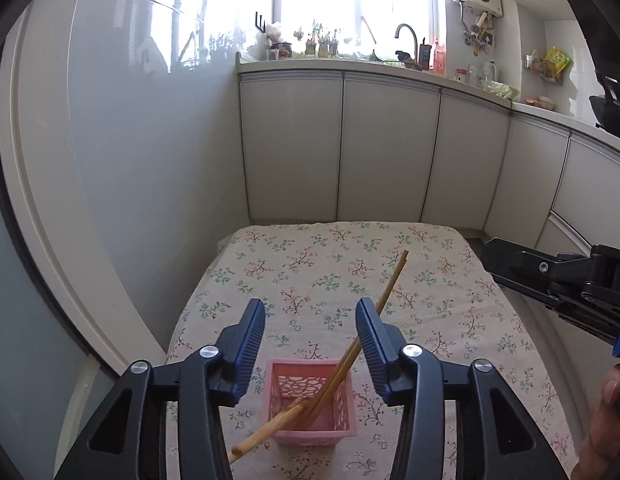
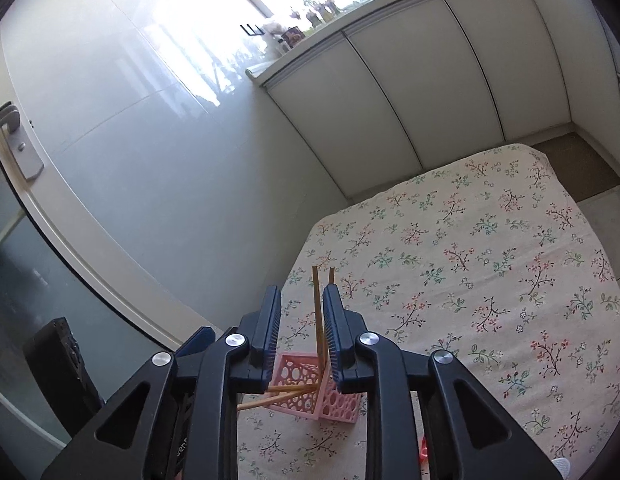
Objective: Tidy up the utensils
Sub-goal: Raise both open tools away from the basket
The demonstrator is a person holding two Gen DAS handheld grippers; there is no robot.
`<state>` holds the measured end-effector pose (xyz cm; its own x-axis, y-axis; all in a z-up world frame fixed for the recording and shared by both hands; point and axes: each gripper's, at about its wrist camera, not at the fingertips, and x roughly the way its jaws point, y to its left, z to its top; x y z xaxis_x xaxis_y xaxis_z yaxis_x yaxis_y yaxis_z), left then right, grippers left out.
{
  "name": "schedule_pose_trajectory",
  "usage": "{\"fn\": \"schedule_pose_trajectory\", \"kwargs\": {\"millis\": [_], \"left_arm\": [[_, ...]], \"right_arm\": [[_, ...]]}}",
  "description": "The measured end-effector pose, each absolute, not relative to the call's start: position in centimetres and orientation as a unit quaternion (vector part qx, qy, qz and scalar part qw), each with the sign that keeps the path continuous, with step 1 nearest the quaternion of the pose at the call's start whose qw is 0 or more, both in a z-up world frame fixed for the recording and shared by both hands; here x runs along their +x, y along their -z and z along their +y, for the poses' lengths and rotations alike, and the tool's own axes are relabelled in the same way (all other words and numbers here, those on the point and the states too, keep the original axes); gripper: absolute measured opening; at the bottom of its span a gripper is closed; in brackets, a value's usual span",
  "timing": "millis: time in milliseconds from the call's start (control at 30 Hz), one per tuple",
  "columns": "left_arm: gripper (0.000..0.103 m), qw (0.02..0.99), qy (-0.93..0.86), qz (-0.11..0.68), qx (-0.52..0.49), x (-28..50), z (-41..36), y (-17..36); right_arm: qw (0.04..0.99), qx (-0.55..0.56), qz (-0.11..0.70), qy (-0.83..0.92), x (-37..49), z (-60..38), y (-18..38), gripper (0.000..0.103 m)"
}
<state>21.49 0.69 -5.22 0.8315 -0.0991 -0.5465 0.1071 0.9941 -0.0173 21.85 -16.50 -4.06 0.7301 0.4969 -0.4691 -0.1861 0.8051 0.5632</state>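
Left wrist view: left gripper [image 1: 310, 322] stands half open and empty above the pink basket [image 1: 310, 432], chopsticks [image 1: 342, 364] leaning inside. Right gripper [image 2: 301, 312] is slightly parted, pads apparently clear. Risk: leaning sticks may tip the light basket.

Two wrist views, each angled down along its fingers, close above the shared pink basket [image 1: 310, 404] and floral tablecloth [image 2: 490, 260].

1 pink basket [image 1: 310, 432], 4 chopsticks [image 1: 384, 300], 2 hand-held grippers [image 1: 310, 320].
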Motion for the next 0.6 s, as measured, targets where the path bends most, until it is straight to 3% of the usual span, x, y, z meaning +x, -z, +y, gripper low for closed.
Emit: {"fn": "schedule_pose_trajectory", "kwargs": {"millis": [300,600], "left_arm": [[0.076,0.956,0.074,0.281,0.033,17.3,0.1,3.7],[0.084,0.947,0.118,0.294,0.051,12.8,-0.8,3.4]], "right_arm": [[0.896,0.215,0.347,-0.172,18.0,-19.4,2.4,0.04],[0.891,0.192,0.388,-0.139,14.1,-22.9,2.9,0.053]]}}
